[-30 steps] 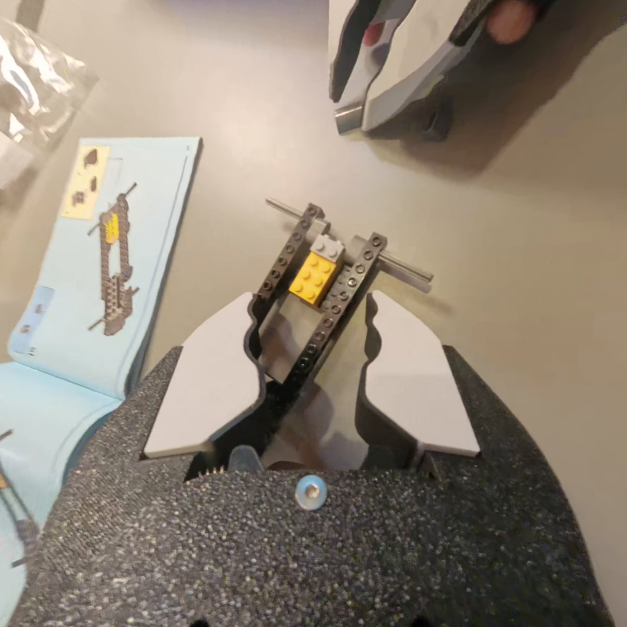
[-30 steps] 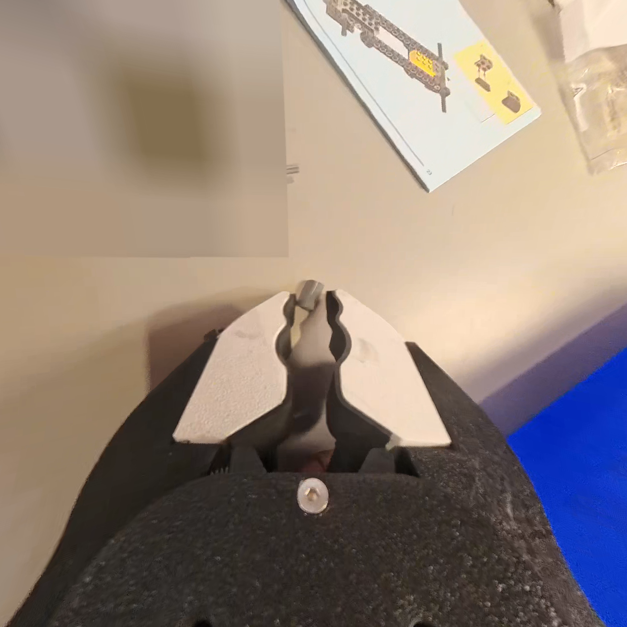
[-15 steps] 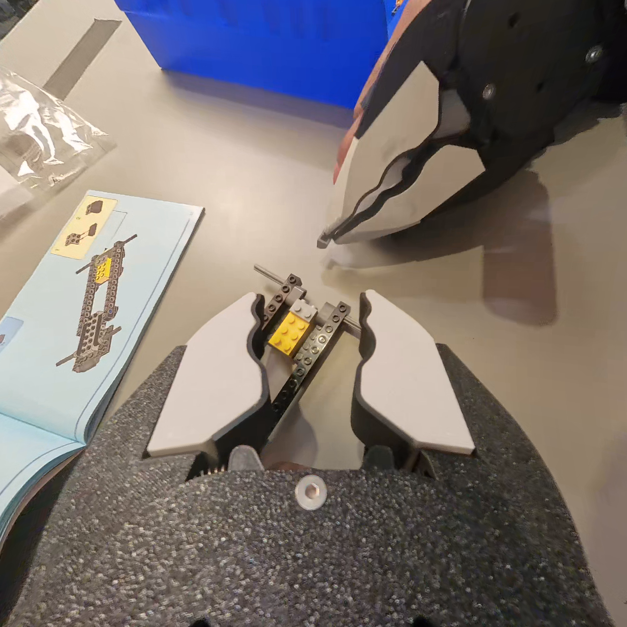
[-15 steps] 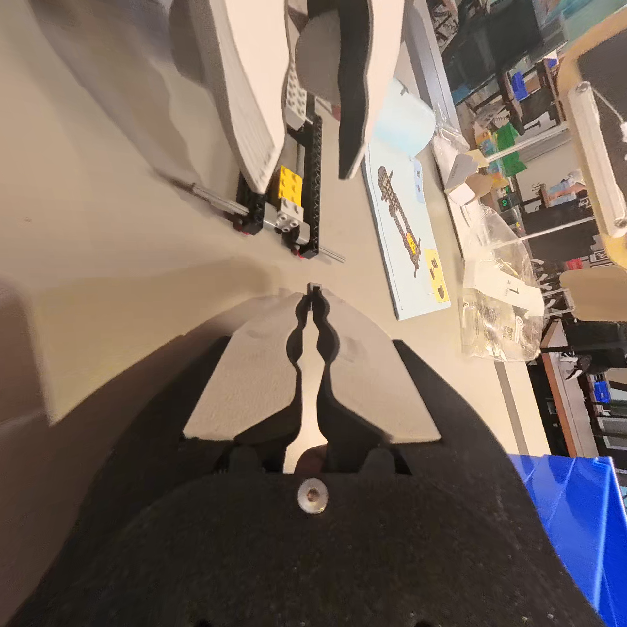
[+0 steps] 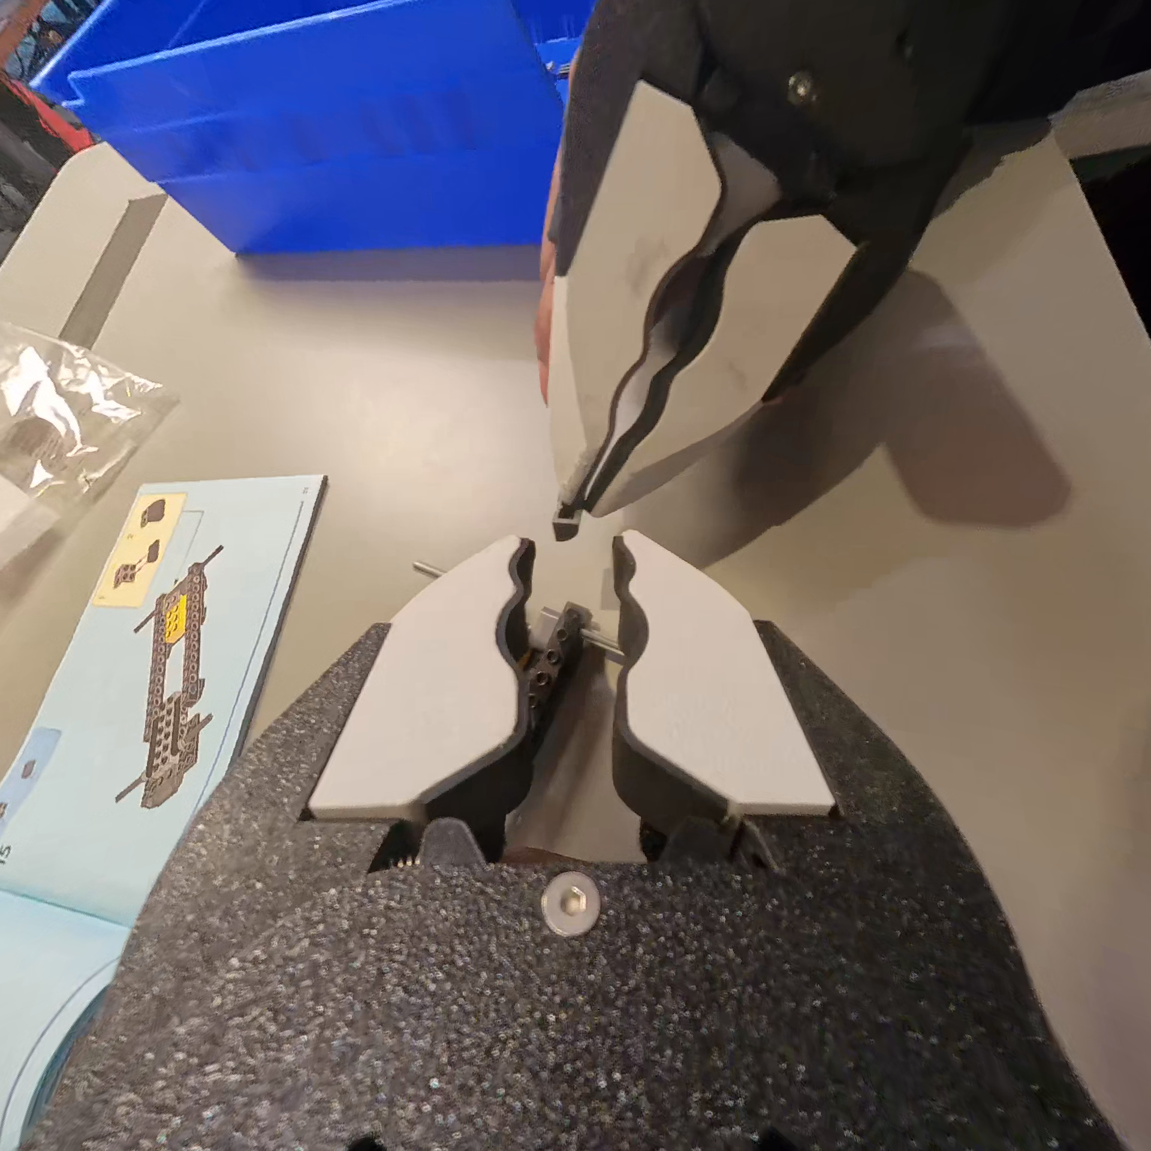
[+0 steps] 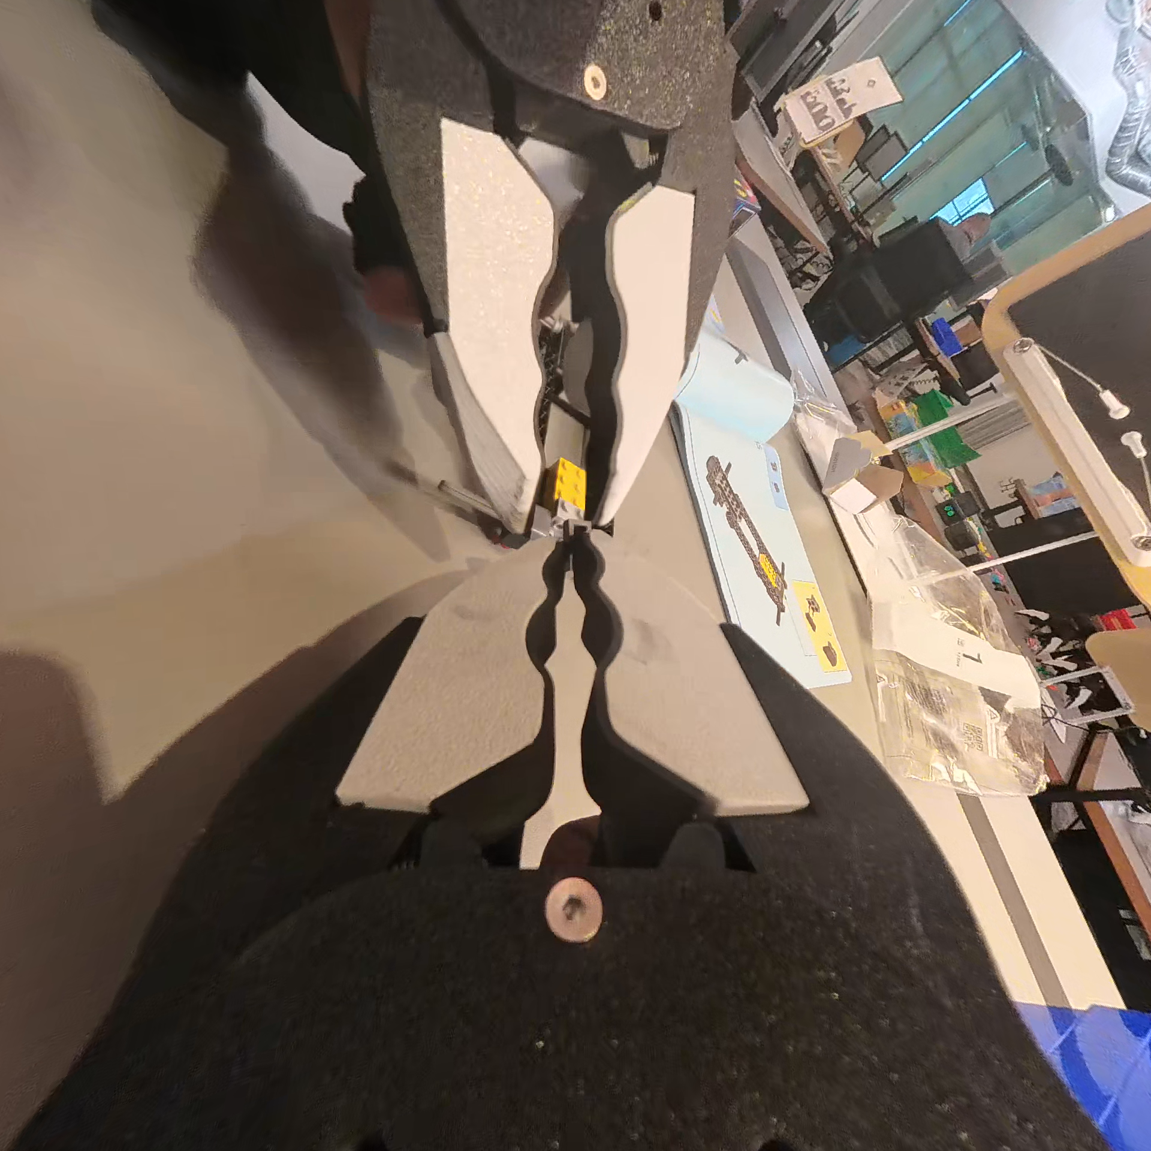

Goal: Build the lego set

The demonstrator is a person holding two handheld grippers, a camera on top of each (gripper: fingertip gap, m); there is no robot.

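Note:
My left gripper (image 5: 573, 540) is open. Its fingers straddle a black brick frame (image 5: 557, 648) that lies on the table. The left finger (image 5: 448, 672) covers the frame's left side, and table shows between the right beam and the right finger (image 5: 691, 685). The right wrist view shows a yellow brick (image 6: 570, 479) on the frame between these fingers. A grey axle (image 5: 426, 568) sticks out sideways at the frame's far end. My right gripper (image 6: 573, 551) is shut on a small dark grey piece (image 5: 567, 524). It holds the piece at the frame's far end, just ahead of my left gripper's fingertips.
An open light-blue instruction booklet (image 5: 187, 623) lies left of the frame. A blue bin (image 5: 342, 124) stands at the back of the table. A clear plastic bag (image 5: 50, 405) lies at the far left. The table's edge (image 6: 996, 903) runs beyond the bag. Less than 4 cm separates the two grippers' tips.
My left gripper moved forward over the frame and its jaws narrowed around it. My right gripper shut on the grey piece, turned and brought it close to the frame's far end.

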